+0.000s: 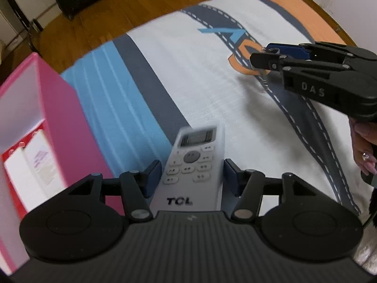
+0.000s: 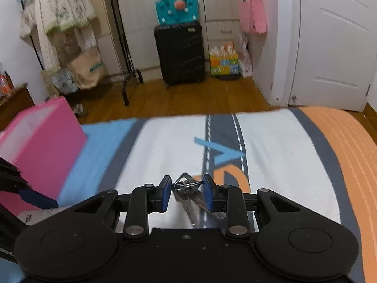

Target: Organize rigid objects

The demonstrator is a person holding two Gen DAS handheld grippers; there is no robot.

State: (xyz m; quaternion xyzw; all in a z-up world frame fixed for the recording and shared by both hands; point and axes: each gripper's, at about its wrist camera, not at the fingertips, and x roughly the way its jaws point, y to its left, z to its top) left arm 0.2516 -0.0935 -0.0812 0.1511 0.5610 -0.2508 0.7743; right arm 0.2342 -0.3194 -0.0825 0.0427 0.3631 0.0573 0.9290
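A white TCL remote (image 1: 193,165) sits between the blue pads of my left gripper (image 1: 192,176), which is shut on its sides and holds it above the bedspread (image 1: 188,75). The remote's display end points away from me. In the right wrist view a bunch of silver keys (image 2: 188,194) on a ring is pinched between the pads of my right gripper (image 2: 188,191), just over the bedspread's road print. The left wrist view shows the right gripper (image 1: 261,56) at upper right, held by a hand (image 1: 365,146). The left gripper's blue pad (image 2: 35,198) shows at the right wrist view's left edge.
An open pink box (image 1: 54,108) stands on the bed's left side with white cartons (image 1: 26,165) inside; the right wrist view also has the box (image 2: 47,136). Beyond the bed are wooden floor, a black suitcase (image 2: 180,52), a clothes rack (image 2: 59,23) and a white door (image 2: 329,42).
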